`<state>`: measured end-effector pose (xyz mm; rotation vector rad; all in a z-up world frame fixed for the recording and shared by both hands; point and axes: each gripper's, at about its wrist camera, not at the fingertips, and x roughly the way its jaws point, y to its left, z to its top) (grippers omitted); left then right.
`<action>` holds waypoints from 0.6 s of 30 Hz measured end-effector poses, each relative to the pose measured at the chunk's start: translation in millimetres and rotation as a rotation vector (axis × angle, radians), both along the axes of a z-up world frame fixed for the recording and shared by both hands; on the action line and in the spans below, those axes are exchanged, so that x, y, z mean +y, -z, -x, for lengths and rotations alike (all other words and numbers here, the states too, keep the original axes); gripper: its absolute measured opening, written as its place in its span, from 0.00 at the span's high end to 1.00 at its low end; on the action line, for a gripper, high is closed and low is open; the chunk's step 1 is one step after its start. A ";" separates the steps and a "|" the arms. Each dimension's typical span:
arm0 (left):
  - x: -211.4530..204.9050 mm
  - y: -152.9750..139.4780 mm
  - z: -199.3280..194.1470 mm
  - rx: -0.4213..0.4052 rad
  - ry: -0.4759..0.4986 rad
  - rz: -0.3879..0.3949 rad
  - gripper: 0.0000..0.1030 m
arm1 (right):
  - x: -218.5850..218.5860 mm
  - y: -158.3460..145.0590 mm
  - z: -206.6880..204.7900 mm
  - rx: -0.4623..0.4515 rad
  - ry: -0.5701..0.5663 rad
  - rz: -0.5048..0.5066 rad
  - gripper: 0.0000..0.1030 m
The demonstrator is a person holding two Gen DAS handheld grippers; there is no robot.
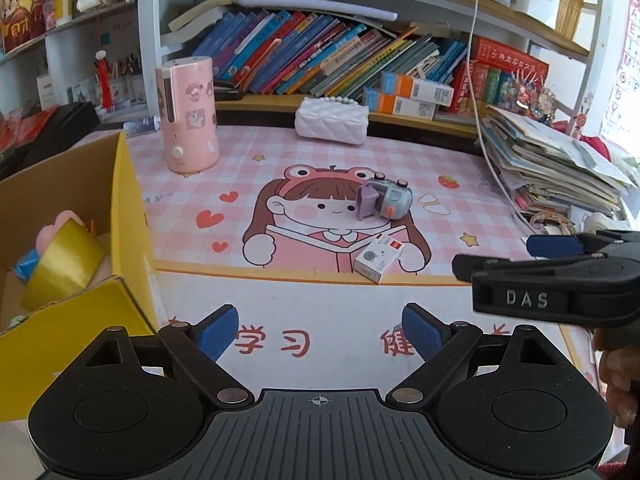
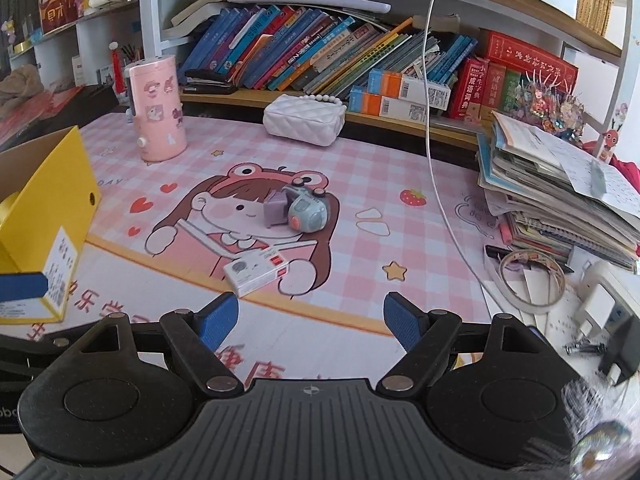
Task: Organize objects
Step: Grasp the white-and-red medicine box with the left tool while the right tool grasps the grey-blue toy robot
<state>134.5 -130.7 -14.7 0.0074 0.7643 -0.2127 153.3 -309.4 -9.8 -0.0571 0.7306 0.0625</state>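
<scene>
A small white box (image 2: pixel 256 271) is lying flat on the pink desk mat (image 2: pixel 420 160), just in front of a little grey and purple toy (image 2: pixel 298 211). Its long side is running across the mat, tilting up to the right. Both are still waiting, so the job looks only partly done. A gold tape roll (image 1: pixel 66 262) is already sitting in the yellow box (image 1: pixel 128 208). The left gripper (image 1: pixel 320 330) and right gripper (image 2: pixel 311 320) are hanging wide apart, holding nothing.
</scene>
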 end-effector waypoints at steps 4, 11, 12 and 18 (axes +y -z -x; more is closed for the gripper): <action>-7.7 5.1 -10.1 0.010 -0.007 -0.016 0.12 | -9.8 0.2 -14.7 -0.007 -0.002 -0.013 0.24; -23.1 16.1 -24.9 0.025 0.011 -0.043 0.12 | -19.9 1.4 -36.2 -0.014 -0.014 -0.030 0.24; -25.2 17.2 -26.5 0.025 0.014 -0.046 0.12 | -20.9 1.6 -38.9 -0.014 -0.018 -0.032 0.24; -40.5 23.1 -44.4 0.003 0.025 -0.064 0.15 | -25.4 3.7 -53.1 -0.019 -0.024 -0.047 0.24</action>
